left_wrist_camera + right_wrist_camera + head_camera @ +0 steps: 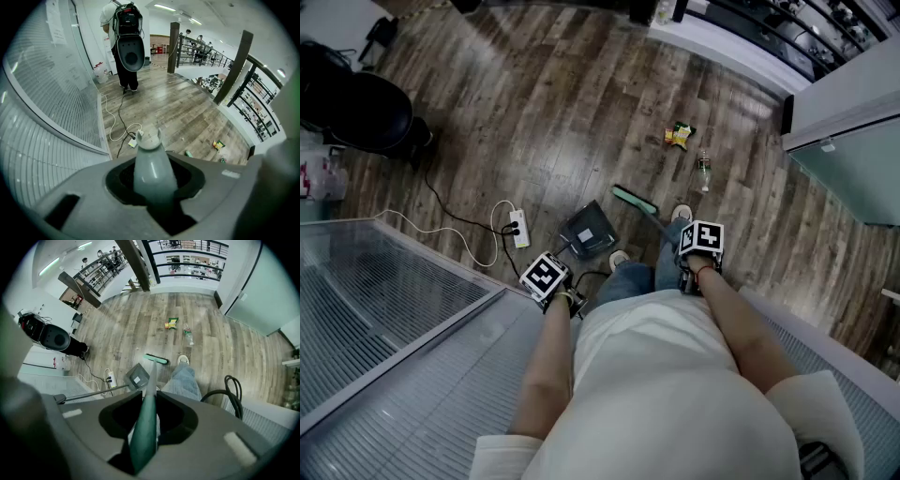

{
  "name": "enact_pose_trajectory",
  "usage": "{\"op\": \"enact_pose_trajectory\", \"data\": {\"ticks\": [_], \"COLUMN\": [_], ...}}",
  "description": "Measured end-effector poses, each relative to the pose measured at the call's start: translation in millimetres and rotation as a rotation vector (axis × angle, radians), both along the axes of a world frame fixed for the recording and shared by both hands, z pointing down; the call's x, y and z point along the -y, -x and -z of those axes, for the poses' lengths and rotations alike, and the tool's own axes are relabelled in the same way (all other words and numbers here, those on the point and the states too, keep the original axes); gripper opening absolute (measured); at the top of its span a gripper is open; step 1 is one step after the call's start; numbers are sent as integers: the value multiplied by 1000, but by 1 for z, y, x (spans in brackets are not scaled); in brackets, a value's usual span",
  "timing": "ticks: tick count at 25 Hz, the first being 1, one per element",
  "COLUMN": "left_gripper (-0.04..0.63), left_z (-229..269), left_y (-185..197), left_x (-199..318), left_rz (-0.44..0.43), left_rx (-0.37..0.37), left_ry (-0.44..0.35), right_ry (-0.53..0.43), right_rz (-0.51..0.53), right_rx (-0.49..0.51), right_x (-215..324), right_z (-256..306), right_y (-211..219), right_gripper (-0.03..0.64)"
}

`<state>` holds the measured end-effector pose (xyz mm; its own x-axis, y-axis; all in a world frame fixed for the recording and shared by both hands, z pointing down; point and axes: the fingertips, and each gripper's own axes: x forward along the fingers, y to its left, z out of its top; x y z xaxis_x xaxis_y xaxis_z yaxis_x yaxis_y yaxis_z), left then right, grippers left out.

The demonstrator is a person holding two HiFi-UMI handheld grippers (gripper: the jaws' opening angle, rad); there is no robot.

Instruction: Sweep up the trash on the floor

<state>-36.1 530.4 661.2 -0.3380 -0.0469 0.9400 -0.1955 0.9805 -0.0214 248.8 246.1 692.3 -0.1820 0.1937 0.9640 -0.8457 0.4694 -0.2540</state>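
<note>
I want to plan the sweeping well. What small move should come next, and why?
Probably reach the broom out beyond the wrapper and the bottle. Both lie past the broom head and apart from it, and the dustpan stands on its near side, ready to receive them.

Bright, even light falls from ceiling strips [164,7], and the wooden floor [572,141] shows a pale sheen toward its middle; shadows are faint. Both gripper views bow toward black round borders. Close to the lenses the dustpan handle [151,171] and broom handle [143,432] look soft; the far floor is crisp.
</note>
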Motion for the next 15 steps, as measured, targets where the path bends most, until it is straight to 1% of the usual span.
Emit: {"op": "enact_pose_trajectory", "data": {"ticks": [15], "left_gripper": [98], "left_z": [8], "left_y": [3], "left_x": [-3], "left_rz": [-9], "left_rx": [-2], "left_ry": [-2], "right_ry": [-14], "right_rz": [10], "right_rx": [-8], "right_x": [-2], "right_z": [2], "right_y": [6], "right_gripper": [101]}}
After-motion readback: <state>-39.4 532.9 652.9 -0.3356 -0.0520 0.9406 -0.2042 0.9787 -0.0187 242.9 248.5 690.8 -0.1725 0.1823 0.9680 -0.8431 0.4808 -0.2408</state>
